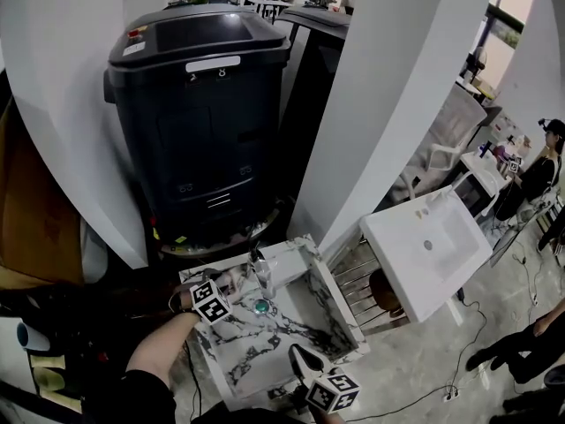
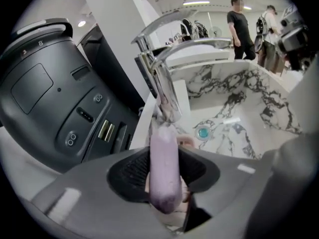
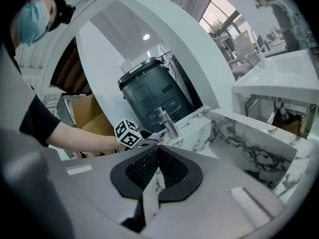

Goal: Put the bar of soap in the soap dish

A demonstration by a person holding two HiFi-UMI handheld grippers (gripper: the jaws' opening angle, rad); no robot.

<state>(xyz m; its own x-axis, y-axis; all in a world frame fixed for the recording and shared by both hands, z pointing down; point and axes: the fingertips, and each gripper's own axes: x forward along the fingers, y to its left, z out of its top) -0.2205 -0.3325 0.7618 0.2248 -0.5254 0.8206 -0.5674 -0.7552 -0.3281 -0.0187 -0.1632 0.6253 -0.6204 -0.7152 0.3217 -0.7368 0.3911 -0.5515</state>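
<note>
The left gripper (image 2: 164, 156) pinched a lilac bar of soap (image 2: 164, 176) edge-on between its two black pads, the bar standing out past the jaw tips and pointing toward the base of the chrome faucet (image 2: 160, 86). In the head view that gripper (image 1: 235, 283), with its marker cube, hung over the back left corner of the marble sink (image 1: 328, 294), close to the faucet (image 1: 262, 276) and apart from the teal drain (image 1: 261, 306) in the basin floor. Just behind the soap a small pinkish thing (image 2: 188, 142) showed near the faucet's foot; whether it was the soap dish could not be told. The right gripper (image 3: 158, 151) had its jaws pressed together with nothing between them, and it sat at the front rim of the sink (image 3: 249, 143), well apart from the soap, looking across toward the faucet (image 3: 167, 121) and the left gripper's marker cube (image 3: 127, 133) on the person's outstretched arm (image 3: 75, 136). Behind the sink stood a large black machine (image 1: 199, 104) between white pillars, and a plain white sink (image 1: 424, 244) stood off to the right. Two people (image 2: 241, 26) stood in the background of the left gripper view.
</note>
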